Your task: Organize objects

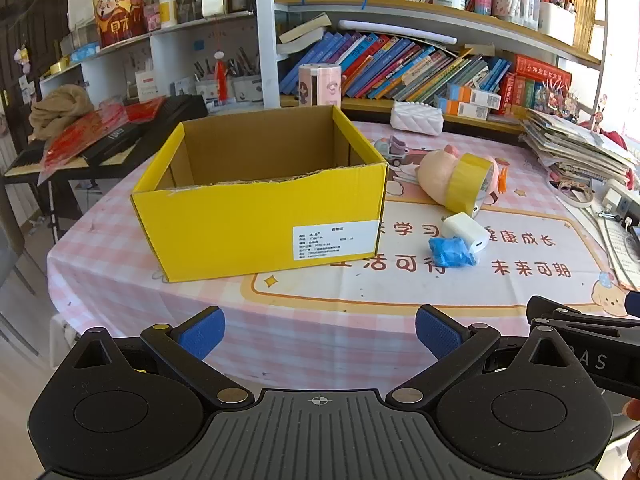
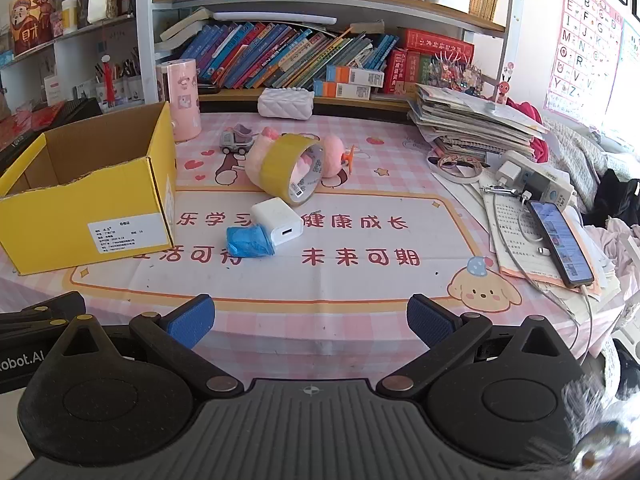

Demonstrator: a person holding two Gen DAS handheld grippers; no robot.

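Note:
An empty yellow cardboard box (image 1: 260,216) (image 2: 80,208) stands open on the left of the pink table. To its right lie a blue crumpled bundle (image 1: 451,252) (image 2: 247,241), a white charger cube (image 1: 466,231) (image 2: 279,220), a yellow tape roll (image 1: 470,182) (image 2: 291,173) leaning on a pink plush toy (image 1: 434,172) (image 2: 256,160), and a small toy truck (image 1: 394,150) (image 2: 237,140). My left gripper (image 1: 320,334) is open near the table's front edge with nothing between its blue pads. My right gripper (image 2: 311,322) is open too, beside it.
A white quilted pouch (image 2: 285,103) and a pink cylinder (image 2: 182,98) stand at the back. A pile of papers (image 2: 476,124), a power strip (image 2: 540,182) and a phone (image 2: 560,242) crowd the right side. Bookshelves rise behind the table; a keyboard (image 1: 104,140) lies far left.

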